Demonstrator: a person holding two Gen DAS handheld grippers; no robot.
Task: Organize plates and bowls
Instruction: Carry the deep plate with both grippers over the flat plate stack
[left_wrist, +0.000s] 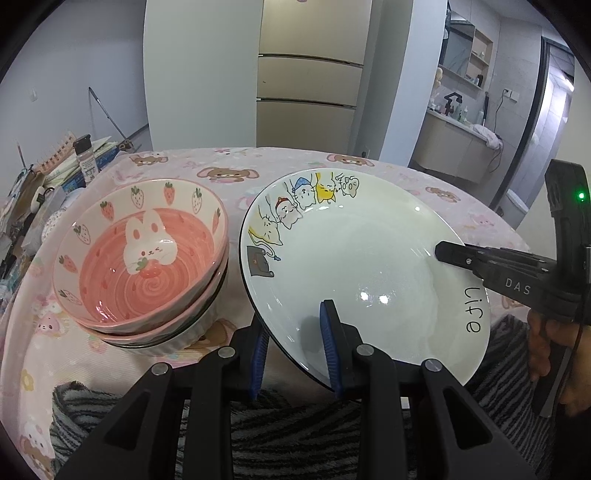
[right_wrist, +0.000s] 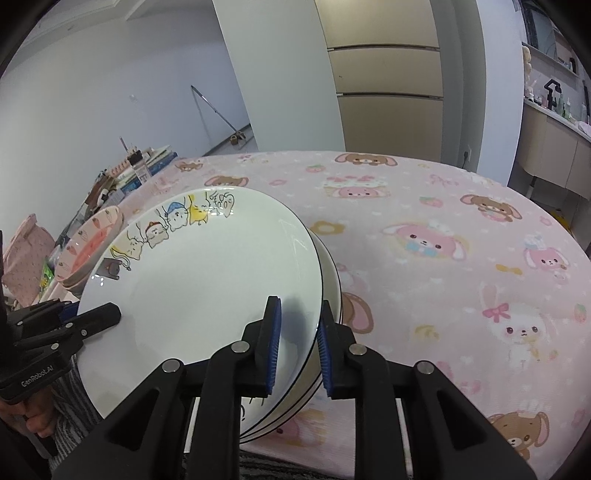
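Left wrist view, far left: clutter at the table edge, with a dark-capped spice jar (left_wrist: 84, 158) and stacked books (left_wrist: 83, 157) behind it. Next, a stack of bowls (left_wrist: 142, 258) on the pink cartoon tablecloth (left_wrist: 229, 168); the top strawberry bunny bowl (left_wrist: 147, 240) is pink inside and sits nested in at least two others, the lowest white and ribbed. Just right of the stack, apart from it, a white cartoon plate (left_wrist: 354, 258) with cat drawings on its far rim and "Life" lettering near the right edge, tilted with its left side raised. Left claw (left_wrist: 295, 354) is closed down on the plate's near rim, one blue pad on top, the other underneath. Further right, right claw (left_wrist: 448, 254) reaches onto the plate's right edge; whether it pinches there cannot be told from this side.

Right wrist view, left to right: left claw (right_wrist: 107, 315) on the plate's left rim, the bowls (right_wrist: 92, 247) partly hidden behind. The cartoon plate (right_wrist: 207, 280) lies atop a stack of plates (right_wrist: 330, 284) with dark rim lines. Right claw (right_wrist: 299, 347) straddles the top plate's right rim, blue pads either side, narrowly parted; firm contact cannot be told. Beyond, the round table (right_wrist: 461, 229) under the cloth, and a tall beige cabinet (right_wrist: 384, 74) against the wall.
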